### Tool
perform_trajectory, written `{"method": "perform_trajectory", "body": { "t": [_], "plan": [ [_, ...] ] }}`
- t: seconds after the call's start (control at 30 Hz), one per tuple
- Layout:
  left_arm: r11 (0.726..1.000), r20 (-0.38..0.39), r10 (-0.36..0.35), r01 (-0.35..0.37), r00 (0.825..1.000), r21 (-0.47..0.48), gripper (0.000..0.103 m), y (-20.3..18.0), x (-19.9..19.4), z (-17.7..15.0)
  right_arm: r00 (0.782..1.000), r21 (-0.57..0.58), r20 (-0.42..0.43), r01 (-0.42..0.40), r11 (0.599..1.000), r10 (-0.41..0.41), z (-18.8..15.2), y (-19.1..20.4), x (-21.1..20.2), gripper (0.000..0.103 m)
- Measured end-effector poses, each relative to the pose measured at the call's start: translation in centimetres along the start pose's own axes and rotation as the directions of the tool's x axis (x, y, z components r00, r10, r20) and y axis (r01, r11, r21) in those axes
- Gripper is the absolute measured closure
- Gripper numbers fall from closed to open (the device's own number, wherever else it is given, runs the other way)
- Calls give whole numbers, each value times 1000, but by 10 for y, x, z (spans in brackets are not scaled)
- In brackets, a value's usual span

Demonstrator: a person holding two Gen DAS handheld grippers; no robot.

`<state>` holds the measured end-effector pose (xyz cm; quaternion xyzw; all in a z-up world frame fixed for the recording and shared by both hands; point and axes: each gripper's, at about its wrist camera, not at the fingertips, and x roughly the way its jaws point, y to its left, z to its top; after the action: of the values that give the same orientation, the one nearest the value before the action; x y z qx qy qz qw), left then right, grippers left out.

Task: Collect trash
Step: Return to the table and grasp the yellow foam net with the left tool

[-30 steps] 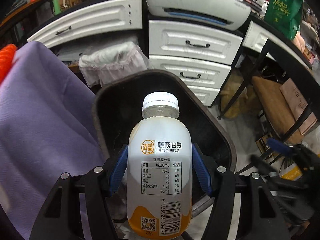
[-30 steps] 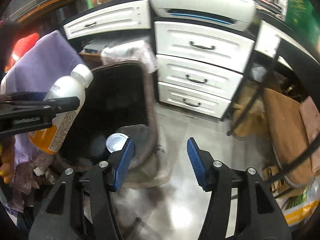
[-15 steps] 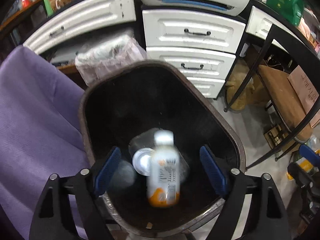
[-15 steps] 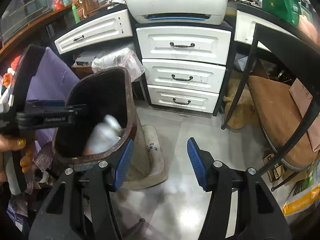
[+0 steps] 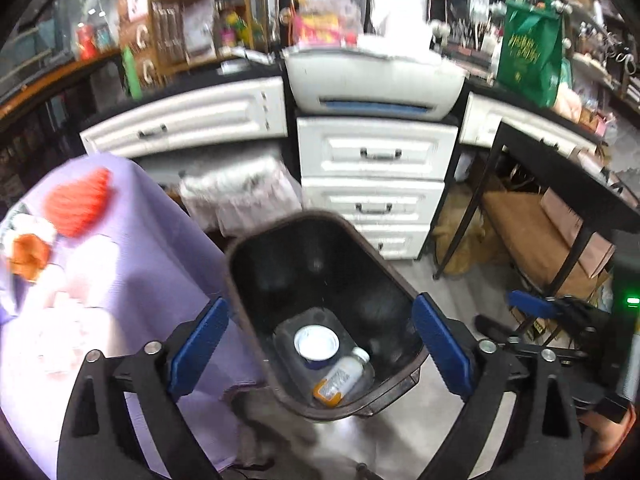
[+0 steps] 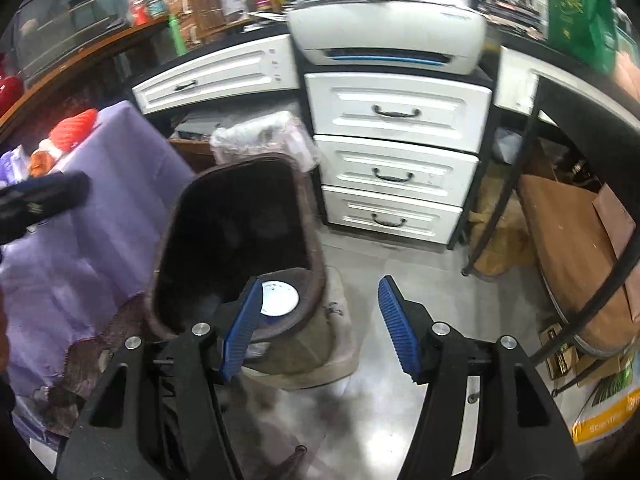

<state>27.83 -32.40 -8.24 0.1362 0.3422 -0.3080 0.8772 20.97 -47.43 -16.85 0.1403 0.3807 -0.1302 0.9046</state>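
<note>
Bottle (image 5: 339, 376) lies at the bottom of the bin (image 5: 240, 280), on its side, white cap pointing up and to the right, orange base toward the near wall. Just beside it sits a white round cup or lid (image 5: 316, 343), face up. Both rest on what looks like a clear plastic tray or liner on the bin floor – hard to tell which.

Left gripper (image 5: 320, 336) hangs above the bin mouth, fingers spread wide with nothing between them; the bin opening shows in the gap. Right gripper (image 6: 320, 324) is also wide apart and empty, held over the floor at the bin's right side, its left pad overlapping the rim in view.

Progress, as a judgement: at least this one piece of trash is in – the bottle is binned, the white cup too. What is left is less sure. The table under the purple cloth (image 5: 120, 280), left of the bin, carries a red ribbed object (image 5: 78, 204) and some orange and white bits (image 5: 28, 248), blurred; whether these count as trash cannot be told.

Bottle itself: pale plastic body, printed label with dark text, orange band at the foot, cap on
</note>
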Motion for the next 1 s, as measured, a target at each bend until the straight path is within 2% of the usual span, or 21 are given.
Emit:
{"method": "perform_trajectory", "body": {
  "t": [0.1, 0.23, 0.4, 0.57, 0.7, 0.8, 0.93, 1.0],
  "plan": [
    [1000, 28, 11, -11, 1000, -10, 8, 13, -26, -3, 999, -45, 11, -48, 998, 48, 7, 25, -4, 39],
    [997, 41, 65, -64, 997, -35, 8, 36, -52, -7, 995, -113, 23, -90, 990, 93, 16, 62, -10, 35],
    [982, 61, 180, -176, 982, -65, 7, 74, -83, -17, 986, -191, 17, -161, 968, 168, 24, 111, -16, 35],
    [939, 40, 328, -322, 944, -117, 7, 123, -112, -40, 972, -276, 20, -221, 936, 235, 28, 155, -26, 34],
    [903, 17, 401, -393, 916, -172, 7, 163, -131, -58, 954, -332, 2, -282, 900, 299, 30, 193, -33, 34],
    [865, -11, 464, -456, 886, -207, 7, 195, -144, -72, 945, -380, 0, -302, 874, 327, 31, 217, -40, 34],
    [804, -73, 551, -552, 831, -220, 7, 232, -143, -83, 933, -424, -4, -328, 844, 361, 31, 241, -48, 34],
    [790, -91, 566, -571, 819, -223, 7, 242, -138, -84, 929, -442, -3, -334, 833, 371, 31, 248, -52, 34]
  ]
}}
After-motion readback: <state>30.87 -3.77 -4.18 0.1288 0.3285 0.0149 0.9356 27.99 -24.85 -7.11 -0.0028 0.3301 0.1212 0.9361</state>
